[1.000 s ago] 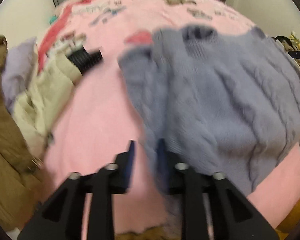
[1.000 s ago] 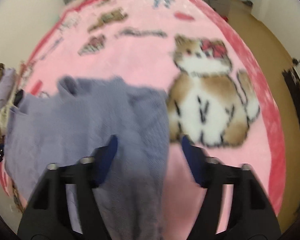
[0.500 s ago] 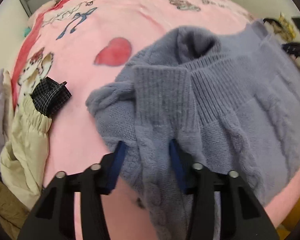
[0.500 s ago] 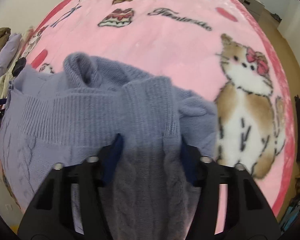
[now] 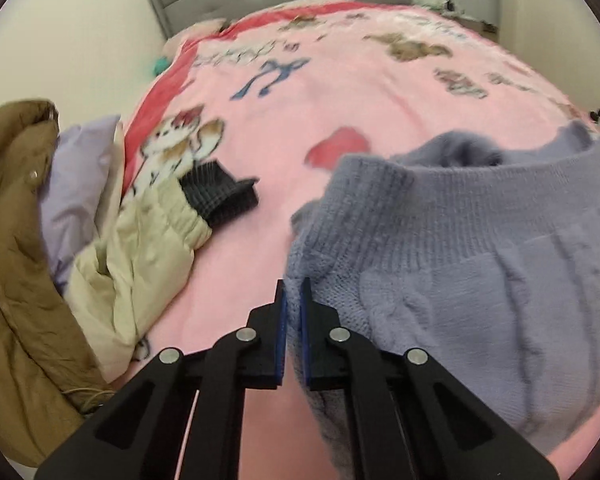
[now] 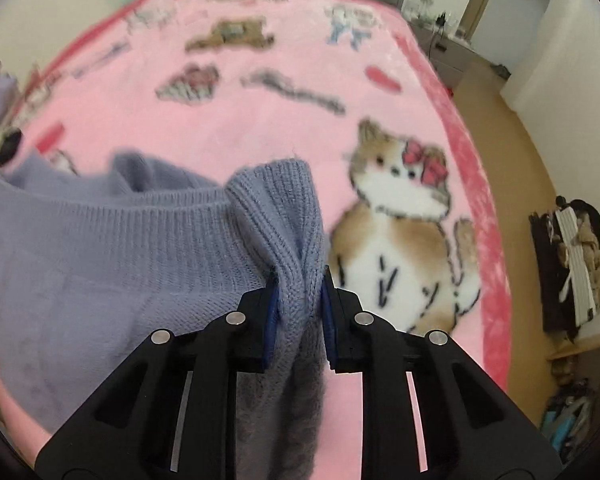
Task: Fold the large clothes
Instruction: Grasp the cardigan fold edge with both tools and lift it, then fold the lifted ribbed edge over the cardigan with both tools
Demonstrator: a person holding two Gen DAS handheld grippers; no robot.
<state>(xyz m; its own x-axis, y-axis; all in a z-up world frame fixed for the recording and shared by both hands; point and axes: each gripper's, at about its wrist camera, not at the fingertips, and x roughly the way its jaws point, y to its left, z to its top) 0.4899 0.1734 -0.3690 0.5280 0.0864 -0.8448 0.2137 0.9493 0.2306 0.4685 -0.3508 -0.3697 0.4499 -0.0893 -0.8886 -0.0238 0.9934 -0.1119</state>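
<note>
Grippers clamped on both sides of the sweater's folded edge

Jaws that stood spread over the knit a second ago have come together, so the approach is over and both sides are gripped; I judge the next fold can begin once the pinches hold. The left gripper (image 5: 293, 294) is pressed almost fully together, and a thin edge of the sweater (image 5: 480, 264) seems caught between its pads, just below the ribbed hem. The right gripper (image 6: 299, 280) is closing, its jaws a little apart with a thick bunch of ribbed cuff squeezed between the pads. The sweater lies across the near edge of the bed (image 5: 380, 92), on the pink blanket, its ribbed edge raised toward the cameras. A pile of other clothes (image 5: 136, 264) sits along the bed's left edge, apart from the sweater.
</note>
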